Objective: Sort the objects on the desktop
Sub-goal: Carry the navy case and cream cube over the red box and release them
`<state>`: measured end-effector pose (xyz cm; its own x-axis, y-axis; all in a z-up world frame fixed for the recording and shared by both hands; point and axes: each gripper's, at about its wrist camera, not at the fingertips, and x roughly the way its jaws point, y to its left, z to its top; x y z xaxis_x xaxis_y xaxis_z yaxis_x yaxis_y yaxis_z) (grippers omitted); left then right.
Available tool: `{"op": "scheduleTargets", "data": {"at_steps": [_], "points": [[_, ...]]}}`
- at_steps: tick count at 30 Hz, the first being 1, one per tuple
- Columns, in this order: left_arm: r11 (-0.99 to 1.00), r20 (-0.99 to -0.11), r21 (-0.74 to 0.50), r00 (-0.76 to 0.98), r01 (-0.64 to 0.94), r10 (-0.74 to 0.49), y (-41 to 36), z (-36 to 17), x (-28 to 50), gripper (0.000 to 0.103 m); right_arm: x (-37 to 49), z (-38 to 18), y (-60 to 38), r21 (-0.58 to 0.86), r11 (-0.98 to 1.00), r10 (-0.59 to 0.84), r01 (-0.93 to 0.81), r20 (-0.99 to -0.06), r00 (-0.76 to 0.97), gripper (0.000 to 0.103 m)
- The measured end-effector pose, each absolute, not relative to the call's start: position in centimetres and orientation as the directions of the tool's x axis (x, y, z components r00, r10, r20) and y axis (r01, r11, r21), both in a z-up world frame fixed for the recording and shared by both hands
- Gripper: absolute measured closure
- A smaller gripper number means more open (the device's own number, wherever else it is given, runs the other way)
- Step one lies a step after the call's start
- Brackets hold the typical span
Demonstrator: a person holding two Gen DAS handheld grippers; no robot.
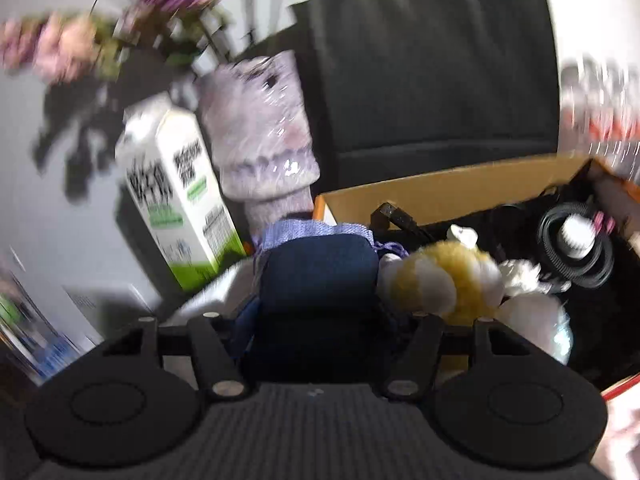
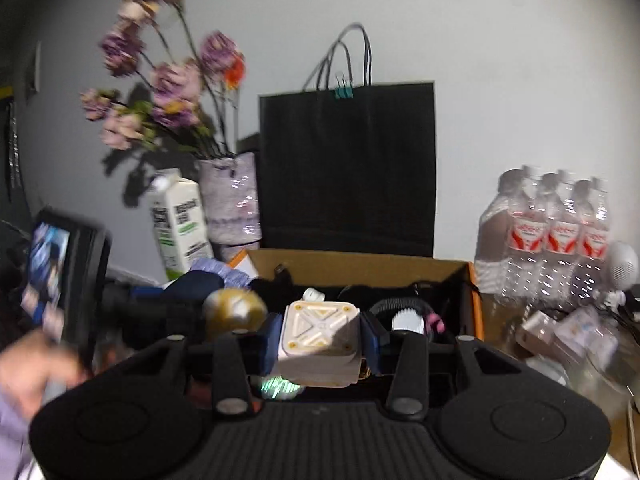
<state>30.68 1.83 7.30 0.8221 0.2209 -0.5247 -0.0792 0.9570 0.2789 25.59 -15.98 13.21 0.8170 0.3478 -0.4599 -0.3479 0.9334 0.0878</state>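
Observation:
My left gripper [image 1: 318,312] is shut on a dark blue cloth pouch [image 1: 320,276] with a lilac woven top, held at the left edge of a cardboard box [image 1: 440,188]. A yellow-and-white plush toy [image 1: 444,276] lies in the box just right of the pouch. My right gripper [image 2: 320,344] is shut on a cream square block with a cross pattern [image 2: 318,340], held above the box [image 2: 360,266]. The left gripper and its pouch [image 2: 192,284] also show in the right wrist view, left of the block.
A milk carton [image 1: 176,192], a wrapped vase of purple flowers [image 1: 260,136] and a black paper bag [image 2: 348,168] stand behind the box. Coiled black cable [image 1: 576,240] lies inside it. A pack of water bottles [image 2: 548,232] and small packets [image 2: 568,332] are on the right.

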Motion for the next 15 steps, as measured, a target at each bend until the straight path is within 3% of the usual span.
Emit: {"op": "scheduleTargets", "data": {"at_steps": [3,7,12,15], "points": [[0.972,-0.537,0.226,0.824,-0.068,0.182,0.7,6.4,31.0,0.040,29.8,12.2,-14.8,0.117,0.934,0.349,-0.337,-0.493,0.797,0.062],[0.967,-0.559,0.248,0.806,-0.060,0.194,-0.2,5.7,31.7,0.039,34.3,10.1,-13.3,0.170,0.932,0.360,-0.321,-0.549,0.754,0.062],[1.000,-0.650,0.004,0.760,0.006,-0.002,3.6,7.5,32.3,0.027,38.2,8.2,-12.6,0.275,0.915,0.403,-0.294,-0.600,0.692,0.061],[0.992,-0.619,-0.127,0.781,0.008,-0.085,6.0,9.4,31.5,0.013,38.8,8.3,-13.1,0.335,0.904,0.423,-0.267,-0.604,0.676,0.052]]}}
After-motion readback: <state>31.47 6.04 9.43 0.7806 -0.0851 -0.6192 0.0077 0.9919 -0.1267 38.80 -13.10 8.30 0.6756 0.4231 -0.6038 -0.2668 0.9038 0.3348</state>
